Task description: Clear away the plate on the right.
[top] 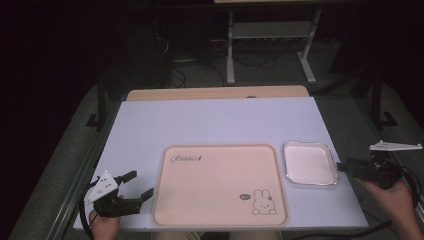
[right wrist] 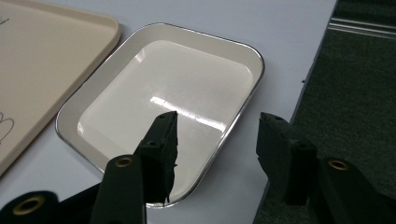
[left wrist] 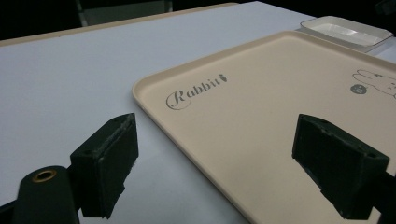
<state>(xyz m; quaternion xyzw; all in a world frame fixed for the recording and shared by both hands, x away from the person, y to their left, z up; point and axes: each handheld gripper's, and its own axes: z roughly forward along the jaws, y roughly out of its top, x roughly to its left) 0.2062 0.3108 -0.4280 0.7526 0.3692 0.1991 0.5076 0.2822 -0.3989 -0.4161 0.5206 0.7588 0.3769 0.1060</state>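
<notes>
A beige tray [top: 215, 185] printed with "Rabbit" and a small rabbit lies at the table's near middle. A white square dish [top: 309, 162] with a shiny rim sits just to its right, with nothing in it. My left gripper [top: 142, 183] rests at the tray's left edge. In the left gripper view it [left wrist: 219, 135] is wide open, with the tray's [left wrist: 261, 116] near corner between the jaws. My right gripper [top: 341, 167] comes in from the right. In the right gripper view it [right wrist: 218, 120] is open astride the dish's [right wrist: 177, 79] near rim, without touching it.
The white tabletop [top: 215, 120] has a wooden strip [top: 215, 93] along its far edge. Its right edge [right wrist: 308, 70] runs close by the dish, with dark carpet [right wrist: 364, 84] beyond. Metal frame legs [top: 231, 50] and cables stand on the floor behind the table.
</notes>
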